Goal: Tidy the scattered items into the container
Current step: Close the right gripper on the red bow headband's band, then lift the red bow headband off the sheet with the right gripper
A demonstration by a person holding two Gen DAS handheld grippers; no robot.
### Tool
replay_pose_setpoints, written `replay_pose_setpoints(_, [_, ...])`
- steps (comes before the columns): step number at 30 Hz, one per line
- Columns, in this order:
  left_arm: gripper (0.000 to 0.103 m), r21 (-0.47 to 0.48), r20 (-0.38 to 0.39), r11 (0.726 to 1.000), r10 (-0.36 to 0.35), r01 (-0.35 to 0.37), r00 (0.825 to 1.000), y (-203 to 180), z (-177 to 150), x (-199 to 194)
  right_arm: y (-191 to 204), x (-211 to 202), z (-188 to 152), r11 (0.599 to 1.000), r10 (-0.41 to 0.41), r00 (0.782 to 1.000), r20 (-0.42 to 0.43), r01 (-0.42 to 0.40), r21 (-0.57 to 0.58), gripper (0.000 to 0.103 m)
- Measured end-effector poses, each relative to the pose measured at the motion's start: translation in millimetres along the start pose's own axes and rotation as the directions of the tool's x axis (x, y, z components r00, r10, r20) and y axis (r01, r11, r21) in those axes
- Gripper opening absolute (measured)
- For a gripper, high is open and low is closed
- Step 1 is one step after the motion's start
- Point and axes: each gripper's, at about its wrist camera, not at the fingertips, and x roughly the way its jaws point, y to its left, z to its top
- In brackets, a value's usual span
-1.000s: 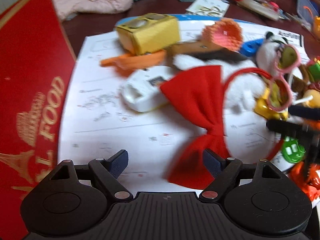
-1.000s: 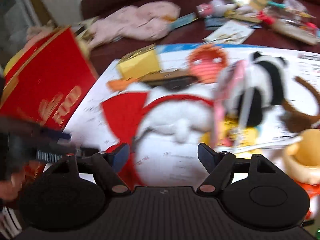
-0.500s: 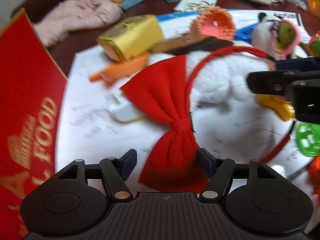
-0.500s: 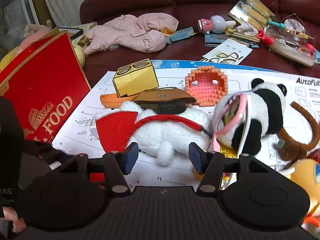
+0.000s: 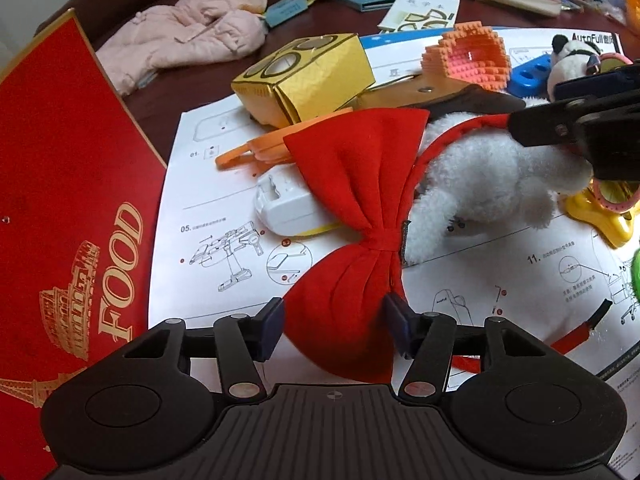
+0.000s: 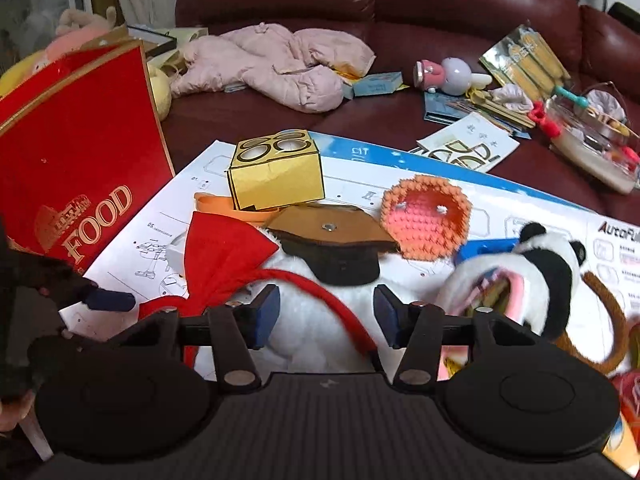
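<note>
Left wrist view: the left tongs (image 5: 335, 328) stand apart, their blue pads on either side of the lower lobe of a red bow (image 5: 362, 216) on a headband. The bow lies on a white instruction sheet (image 5: 224, 200) beside a white plush toy (image 5: 488, 184). A red box (image 5: 60, 200) marked FOOD stands at the left.

Right wrist view: the right tongs (image 6: 325, 316) stand apart above the white plush toy (image 6: 312, 320), nothing held. The red box (image 6: 80, 168) stands at the left; a yellow carton (image 6: 276, 176) lies behind.

sofa (image 6: 440, 4): dark red leather | window (image 6: 36, 0): possibly, far left | light: dim indoor
</note>
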Motion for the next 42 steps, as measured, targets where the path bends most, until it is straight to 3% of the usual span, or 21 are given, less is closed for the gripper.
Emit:
replay_pose_setpoints(1, [0.059, -0.005, -0.001, 1.0, 0.0, 0.0, 1.0, 0.3, 0.2, 0.2, 1.6, 5.7, -0.8, 1.0, -0.003, 1.0, -0.021, 0.003, -0.004, 0.04])
replay_pose_setpoints(3, [0.061, -0.015, -0.002, 1.0, 0.014, -0.014, 1.0, 1.6, 0.2, -0.1, 4.8, 12.3, -6.0, 1.0, -0.013, 0.999, -0.045, 0.013, 0.002, 0.038])
replay_pose_setpoints(7, [0.065, -0.057, -0.011, 0.998, 0.031, -0.032, 0.999, 11.5, -1.2, 2.6, 10.5, 5.0, -18.8, 1.0, -0.017, 0.999, -0.029, 0.017, 0.006, 0.025])
replay_pose_setpoints(15, [0.067, -0.154, -0.022, 0.985, 0.079, -0.081, 0.997, 31.2, -4.7, 5.4, 23.4, -5.8, -51.1, 0.99, 0.099, 0.987, -0.123, -0.085, 0.111, 0.025])
replay_pose_setpoints(19, [0.071, -0.242, -0.029, 0.969, 0.038, -0.044, 0.999, 49.8, -13.0, 2.2, 19.4, -2.4, -63.4, 0.975, 0.146, 0.973, -0.18, -0.112, 0.19, 0.024])
replay_pose_setpoints(25, [0.075, -0.274, -0.049, 0.961, 0.021, -0.033, 0.999, 65.8, -29.1, -4.3, 17.1, -3.0, -69.0, 0.974, 0.144, 0.968, -0.205, -0.102, 0.2, 0.027])
replay_pose_setpoints(32, [0.076, -0.216, -0.075, 0.976, 0.024, -0.04, 0.997, 53.1, -31.6, 4.3, 15.9, 0.2, -60.2, 0.974, 0.143, 0.97, -0.197, -0.103, 0.2, 0.028])
replay_pose_setpoints(36, [0.076, -0.193, -0.092, 0.98, 0.022, -0.04, 0.995, 46.3, -29.9, 9.0, 15.4, 0.7, -50.6, 0.978, 0.127, 0.974, -0.186, -0.091, 0.188, 0.037])
replay_pose_setpoints(42, [0.077, -0.266, -0.088, 0.964, 0.005, -0.029, 0.996, 62.3, -30.8, 3.0, 17.4, 6.8, -38.3, 0.986, 0.111, 0.978, -0.175, -0.086, 0.141, 0.038])
